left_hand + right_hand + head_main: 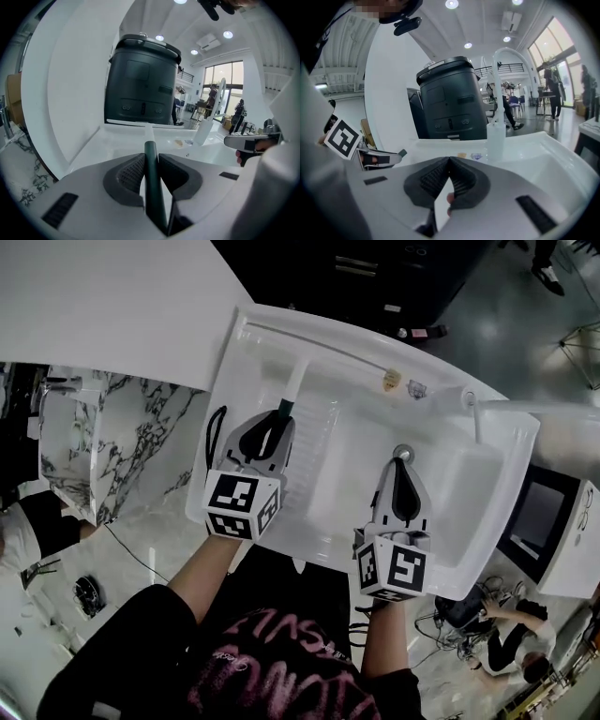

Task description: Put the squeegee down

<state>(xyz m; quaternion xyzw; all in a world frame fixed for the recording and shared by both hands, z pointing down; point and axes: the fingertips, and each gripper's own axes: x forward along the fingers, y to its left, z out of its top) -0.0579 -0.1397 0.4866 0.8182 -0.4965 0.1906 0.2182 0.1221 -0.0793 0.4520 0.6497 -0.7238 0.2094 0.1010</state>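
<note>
The squeegee (292, 388) has a dark green handle and a pale front part that reaches out over the left ledge of the white sink (487, 521). My left gripper (279, 424) is shut on the handle. In the left gripper view the green handle (153, 183) runs straight between the ribbed pads (132, 174), and the pale part (149, 132) points at the sink's back rim. My right gripper (403, 463) hovers over the basin near the drain, its jaws shut with nothing in them. In the right gripper view its pads (461, 180) meet at the tip.
A white faucet (506, 52) arches over the basin at the right, with a clear bottle (496, 137) below it. Two small stickers (401, 383) sit on the back ledge. A big black bin (140, 79) stands behind the sink. A marble counter (141, 442) lies to the left.
</note>
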